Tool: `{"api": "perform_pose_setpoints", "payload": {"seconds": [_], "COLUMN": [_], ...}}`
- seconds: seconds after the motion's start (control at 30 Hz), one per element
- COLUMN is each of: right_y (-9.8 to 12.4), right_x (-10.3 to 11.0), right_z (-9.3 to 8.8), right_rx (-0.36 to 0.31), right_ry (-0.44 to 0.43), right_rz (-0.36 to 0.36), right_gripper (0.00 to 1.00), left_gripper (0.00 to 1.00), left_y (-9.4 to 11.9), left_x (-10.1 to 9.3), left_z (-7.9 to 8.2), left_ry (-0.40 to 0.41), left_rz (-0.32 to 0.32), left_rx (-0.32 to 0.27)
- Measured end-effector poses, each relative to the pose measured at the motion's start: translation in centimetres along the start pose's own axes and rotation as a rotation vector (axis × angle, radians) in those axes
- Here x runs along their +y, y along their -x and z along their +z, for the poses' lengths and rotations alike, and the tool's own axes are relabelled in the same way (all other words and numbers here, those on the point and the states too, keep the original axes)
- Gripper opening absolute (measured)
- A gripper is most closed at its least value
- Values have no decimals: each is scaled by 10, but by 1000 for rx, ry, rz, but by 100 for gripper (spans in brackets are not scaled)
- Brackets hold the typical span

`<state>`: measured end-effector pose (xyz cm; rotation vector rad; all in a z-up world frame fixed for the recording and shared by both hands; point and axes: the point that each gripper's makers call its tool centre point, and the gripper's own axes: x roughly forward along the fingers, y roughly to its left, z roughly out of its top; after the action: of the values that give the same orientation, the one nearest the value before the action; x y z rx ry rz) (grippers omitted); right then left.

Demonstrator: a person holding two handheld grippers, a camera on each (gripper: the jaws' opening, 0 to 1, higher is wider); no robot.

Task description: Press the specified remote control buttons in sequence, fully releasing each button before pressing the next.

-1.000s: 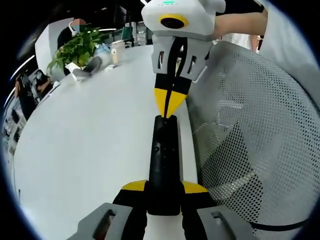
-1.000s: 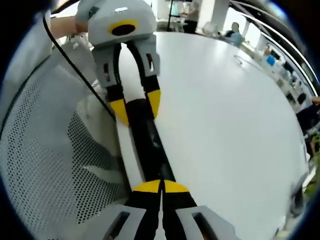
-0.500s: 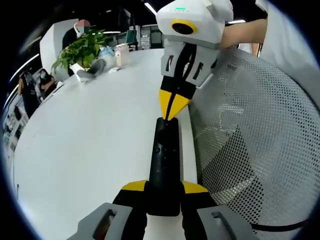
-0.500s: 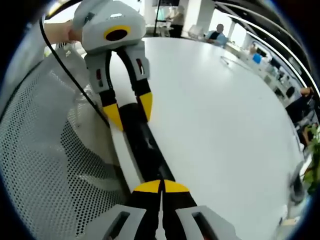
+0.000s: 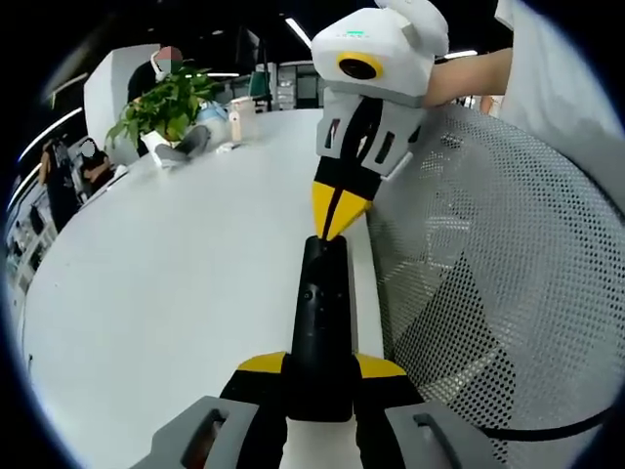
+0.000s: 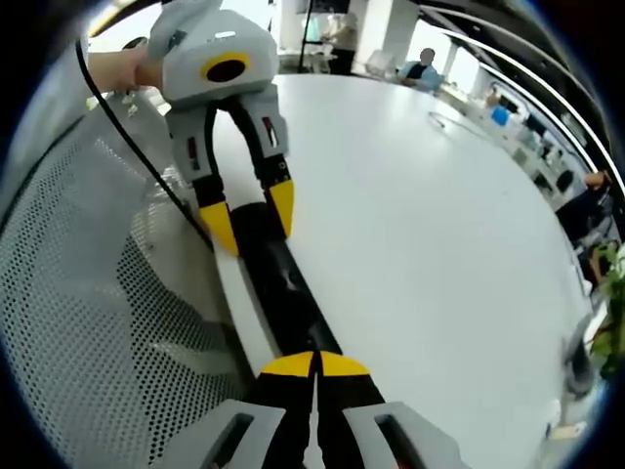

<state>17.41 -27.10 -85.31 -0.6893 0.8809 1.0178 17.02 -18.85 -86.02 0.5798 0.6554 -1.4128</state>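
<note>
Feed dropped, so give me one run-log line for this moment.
left gripper: shut on slim black remote control | right gripper: shut, tip at remote's far end | surface: white table

Matt black plastic remote point(image 5: 321, 322), smooth table point(image 5: 176, 274)

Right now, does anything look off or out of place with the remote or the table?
Nothing stands out. The black remote lies flat near the white table's edge, clamped at one end by the left gripper, the right gripper's shut tips at its far end. No spill or damage shows.
</note>
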Motion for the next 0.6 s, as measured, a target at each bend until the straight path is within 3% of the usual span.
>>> {"api": "perform_pose_setpoints", "payload": {"seconds": [0.27, 0.47, 0.6], "right_y": [0, 0, 1], "right_x": [0, 0, 3], "right_z": [0, 0, 3], "right_rx": [-6, -9, -22], "right_ry": [-8, -14, -80], "right_rz": [8, 14, 53], "right_gripper": [0, 0, 0], "left_gripper": [24, 24, 24], "left_y": [1, 0, 0], "left_x": [0, 0, -1], "left_z": [0, 1, 1], "left_ry": [19, 19, 25], "left_rz": [13, 13, 17], "left_rx": [-54, -61, -70]}}
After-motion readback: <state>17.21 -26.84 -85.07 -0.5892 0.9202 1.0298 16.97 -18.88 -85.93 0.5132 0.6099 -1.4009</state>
